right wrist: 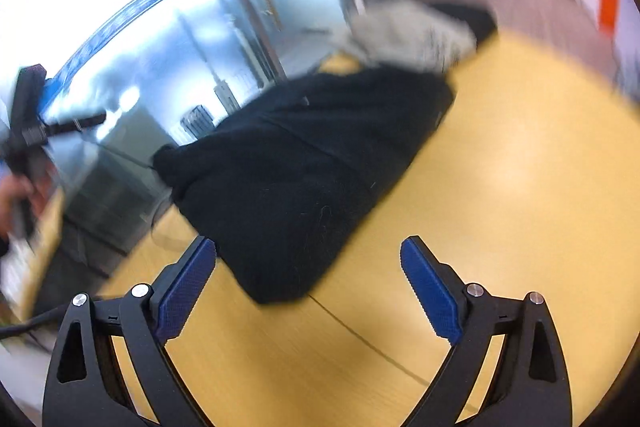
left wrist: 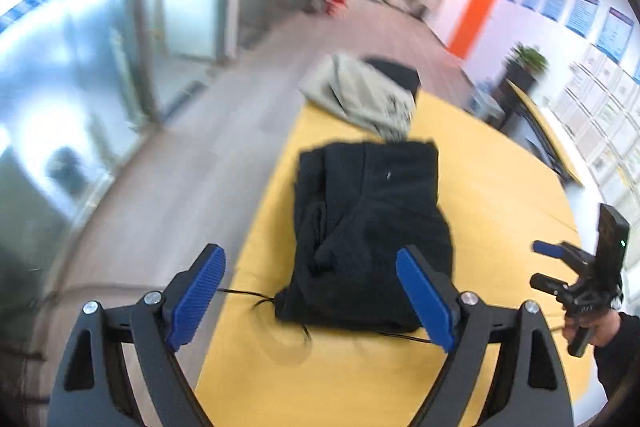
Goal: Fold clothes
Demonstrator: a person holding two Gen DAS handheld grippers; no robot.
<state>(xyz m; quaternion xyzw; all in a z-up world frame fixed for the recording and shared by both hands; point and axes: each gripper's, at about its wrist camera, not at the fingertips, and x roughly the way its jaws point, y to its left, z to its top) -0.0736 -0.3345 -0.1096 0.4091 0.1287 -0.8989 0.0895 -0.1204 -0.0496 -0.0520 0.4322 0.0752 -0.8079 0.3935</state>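
A folded black garment [left wrist: 368, 227] lies on the yellow table [left wrist: 500, 179]; it also shows in the right wrist view [right wrist: 312, 163]. A grey garment [left wrist: 360, 95] lies crumpled beyond it at the table's far end, over another dark piece [left wrist: 400, 71]; the grey one shows in the right wrist view [right wrist: 412, 31] too. My left gripper [left wrist: 310, 291] is open and empty, just short of the black garment's near edge. My right gripper [right wrist: 308, 283] is open and empty above the table, near the garment's corner; it also shows in the left wrist view [left wrist: 548, 267].
The table's left edge [left wrist: 256, 227] drops to a grey floor beside glass partitions [left wrist: 100, 87]. A thin black cord [left wrist: 256, 297] lies by the black garment. A potted plant [left wrist: 528, 63] and a desk stand at the right wall. A seam [right wrist: 360, 339] crosses the tabletop.
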